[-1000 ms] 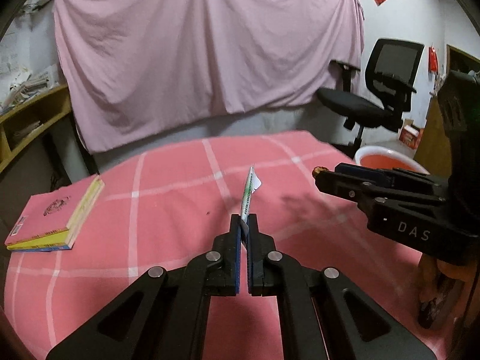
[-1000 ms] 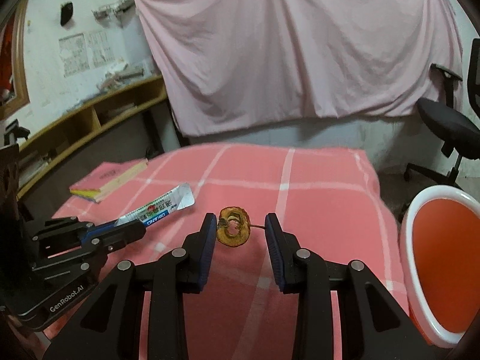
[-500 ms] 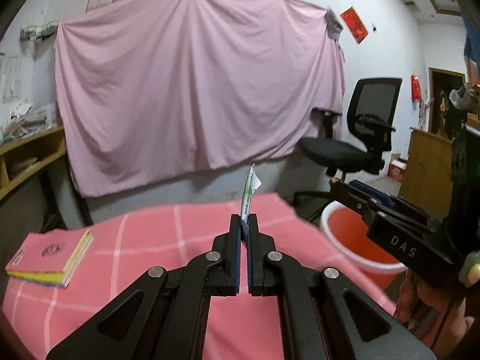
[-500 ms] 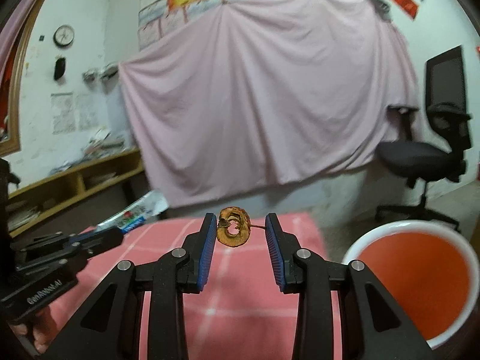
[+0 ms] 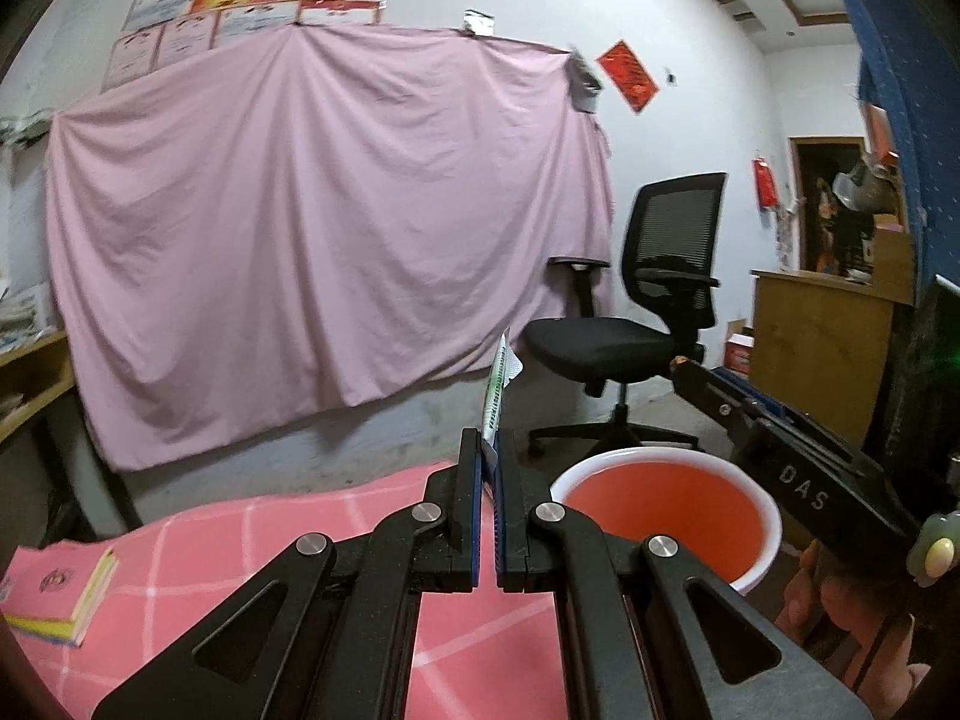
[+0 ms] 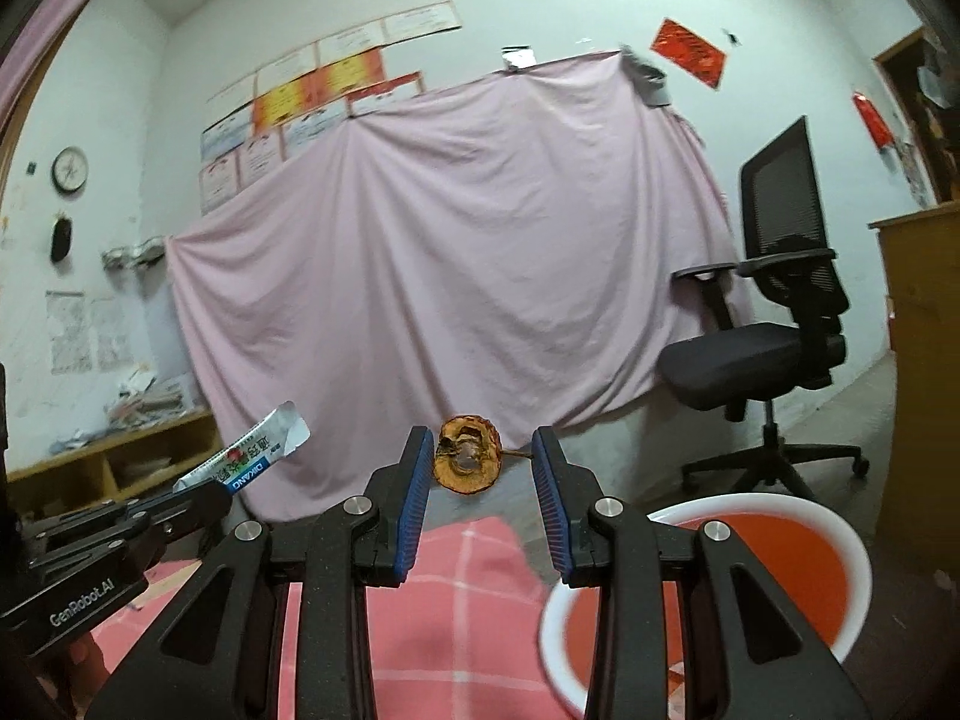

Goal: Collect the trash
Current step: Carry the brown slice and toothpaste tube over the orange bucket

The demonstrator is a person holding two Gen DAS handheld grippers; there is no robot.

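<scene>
My left gripper [image 5: 489, 450] is shut on a thin white and green wrapper [image 5: 499, 384] that sticks up edge-on from its tips. The wrapper also shows in the right wrist view [image 6: 252, 462], held by the left gripper [image 6: 204, 495]. My right gripper [image 6: 480, 468] is shut on a brown apple core [image 6: 467, 463], gripped by its stem and side. An orange bin with a white rim [image 5: 666, 516] stands just beyond and right of the left gripper, and low right in the right wrist view [image 6: 720, 588]. Both grippers are raised above the table's far edge.
The table with a pink checked cloth [image 5: 240, 540] lies below. A stack of books [image 5: 60, 594] sits at its left. A black office chair [image 5: 648, 324] stands behind the bin. A pink sheet [image 5: 312, 228] hangs on the back wall. Wooden shelves [image 6: 120, 462] are at the left.
Both grippers have risen and tilted up, moving toward the table's far right edge. The bin has come closer in both views. Both still hold their items.
</scene>
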